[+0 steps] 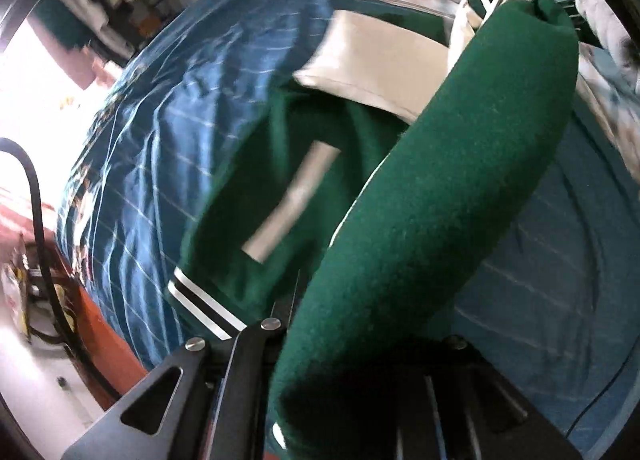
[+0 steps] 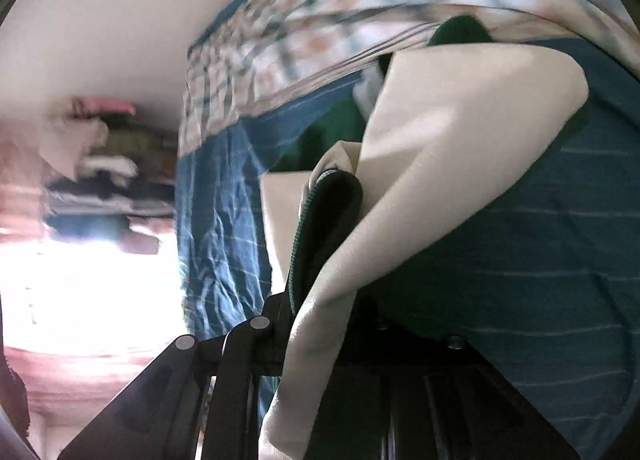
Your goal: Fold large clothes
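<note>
Left gripper (image 1: 288, 344) clamped on green jacket (image 1: 440, 200) hem, lifted above blue bedsheet (image 1: 168, 148) for folding. Right gripper (image 2: 296, 324) pinching cream sleeve (image 2: 460, 148), kept clear of that bedsheet.

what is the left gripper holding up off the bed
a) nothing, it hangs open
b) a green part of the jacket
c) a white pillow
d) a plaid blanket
b: in the left wrist view the left gripper is closed on a thick green fold of the jacket, which rises away from it above the blue striped sheet.
</note>
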Motion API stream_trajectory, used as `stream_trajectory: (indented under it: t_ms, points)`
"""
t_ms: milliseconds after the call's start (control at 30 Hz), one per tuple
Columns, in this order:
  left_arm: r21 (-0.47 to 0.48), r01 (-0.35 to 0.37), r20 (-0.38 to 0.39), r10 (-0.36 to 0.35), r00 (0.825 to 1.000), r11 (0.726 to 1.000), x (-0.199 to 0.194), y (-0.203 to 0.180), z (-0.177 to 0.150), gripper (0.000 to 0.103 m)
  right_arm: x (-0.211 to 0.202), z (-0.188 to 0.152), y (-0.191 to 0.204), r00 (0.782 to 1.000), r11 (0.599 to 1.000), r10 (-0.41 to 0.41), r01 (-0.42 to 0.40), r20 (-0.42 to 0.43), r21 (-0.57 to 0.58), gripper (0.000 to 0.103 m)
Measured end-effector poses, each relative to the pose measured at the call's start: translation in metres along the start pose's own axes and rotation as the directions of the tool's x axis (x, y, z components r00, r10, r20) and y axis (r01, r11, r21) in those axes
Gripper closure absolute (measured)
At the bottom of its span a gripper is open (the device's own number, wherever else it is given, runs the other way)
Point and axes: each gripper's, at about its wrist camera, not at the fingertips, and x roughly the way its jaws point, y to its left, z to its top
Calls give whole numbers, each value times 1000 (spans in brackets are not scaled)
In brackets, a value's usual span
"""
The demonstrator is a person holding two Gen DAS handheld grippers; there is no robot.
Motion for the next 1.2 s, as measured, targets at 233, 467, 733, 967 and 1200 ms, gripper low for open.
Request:
stream_trajectory:
  t_ms: [233, 467, 733, 967, 1200]
  points:
    - [-287, 157, -119, -198, 973, 945, 86, 115, 14, 80, 181, 21, 113, 976, 987, -159, 154, -149, -44, 64]
    - [-406, 190, -67, -237, 969, 894, 110, 178, 13, 27, 225, 1, 103, 950, 993, 109, -92, -292, 72, 26]
    - [-451, 44, -47, -73, 996, 891, 82, 211, -19, 26, 138, 13, 39, 977, 978, -150, 124, -149, -169, 18]
    - [-401, -102, -181, 31, 983, 910, 155, 182, -20, 16, 158, 67, -63, 974, 980, -199, 196, -108, -34, 18]
    - [-475, -97, -213, -7, 977, 875, 167, 206, 1, 14, 188, 81, -89, 997, 996, -55, 58, -48, 66, 9]
